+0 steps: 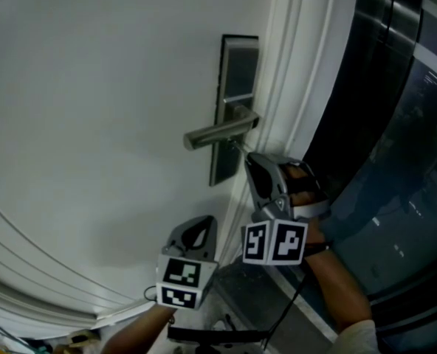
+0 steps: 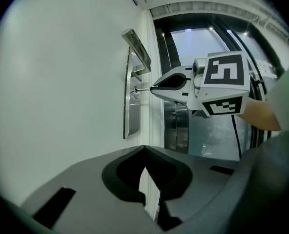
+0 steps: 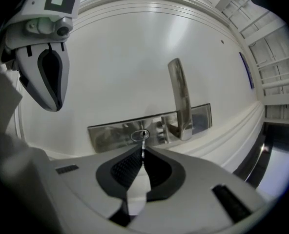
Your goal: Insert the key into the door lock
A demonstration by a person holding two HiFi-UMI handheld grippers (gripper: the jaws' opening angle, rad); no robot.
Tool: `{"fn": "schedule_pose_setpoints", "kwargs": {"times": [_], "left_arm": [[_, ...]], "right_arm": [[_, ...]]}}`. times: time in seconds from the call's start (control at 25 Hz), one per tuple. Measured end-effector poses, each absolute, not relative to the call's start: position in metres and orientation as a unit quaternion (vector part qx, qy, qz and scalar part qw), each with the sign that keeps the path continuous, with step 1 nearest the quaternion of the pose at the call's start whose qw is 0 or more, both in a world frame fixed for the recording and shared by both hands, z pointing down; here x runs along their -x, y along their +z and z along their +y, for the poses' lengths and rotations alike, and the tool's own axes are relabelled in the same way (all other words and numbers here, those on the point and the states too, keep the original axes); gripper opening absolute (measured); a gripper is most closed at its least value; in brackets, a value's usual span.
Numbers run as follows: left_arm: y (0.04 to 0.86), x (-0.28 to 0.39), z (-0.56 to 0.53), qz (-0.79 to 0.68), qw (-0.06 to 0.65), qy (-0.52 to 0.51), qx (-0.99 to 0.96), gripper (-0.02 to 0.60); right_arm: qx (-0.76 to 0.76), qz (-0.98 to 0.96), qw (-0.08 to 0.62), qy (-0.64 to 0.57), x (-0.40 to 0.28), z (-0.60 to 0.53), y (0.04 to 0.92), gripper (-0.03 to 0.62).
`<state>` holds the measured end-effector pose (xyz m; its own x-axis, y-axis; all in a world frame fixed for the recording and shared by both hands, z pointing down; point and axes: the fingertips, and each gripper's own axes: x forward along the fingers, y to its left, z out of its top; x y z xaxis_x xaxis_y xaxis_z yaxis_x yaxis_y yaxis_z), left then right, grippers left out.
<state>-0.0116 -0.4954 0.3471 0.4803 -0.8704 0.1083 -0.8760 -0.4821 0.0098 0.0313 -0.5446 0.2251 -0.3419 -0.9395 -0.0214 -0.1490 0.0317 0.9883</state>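
A steel lock plate point(image 1: 237, 87) with a lever handle point(image 1: 218, 132) is on the white door point(image 1: 93, 109). My right gripper point(image 1: 249, 156) is shut on a small metal key point(image 3: 143, 143). The key's tip sits at the oval keyhole point(image 3: 140, 135) in the plate point(image 3: 108, 136), below the handle point(image 3: 180, 96). In the left gripper view the key point(image 2: 143, 88) bridges the right gripper's tip point(image 2: 154, 87) and the plate point(image 2: 131, 106). My left gripper point(image 1: 202, 223) hangs lower left, away from the door, its jaws point(image 2: 143, 149) shut with nothing in them.
The white moulded door frame point(image 1: 288, 72) runs along the lock side. Beyond it stands a dark glass panel point(image 1: 396, 124). Curved white trim point(image 1: 41, 271) lies at the lower left, with dark items on the floor point(image 1: 218, 334) below the grippers.
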Motion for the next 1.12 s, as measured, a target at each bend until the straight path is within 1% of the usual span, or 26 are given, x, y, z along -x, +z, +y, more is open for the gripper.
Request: {"fn": "schedule_pose_setpoints", "kwargs": {"times": [0.44, 1.12], "left_arm": [[0.35, 0.016, -0.496, -0.512, 0.037, 0.042, -0.857, 0.003], [0.351, 0.021, -0.498, -0.51, 0.039, 0.04, -0.858, 0.003]], "right_arm": [[-0.426, -0.574, 0.399, -0.574, -0.023, -0.554, 0.224, 0.021], [-0.428, -0.566, 0.412, -0.572, -0.013, -0.566, 0.223, 0.021]]}}
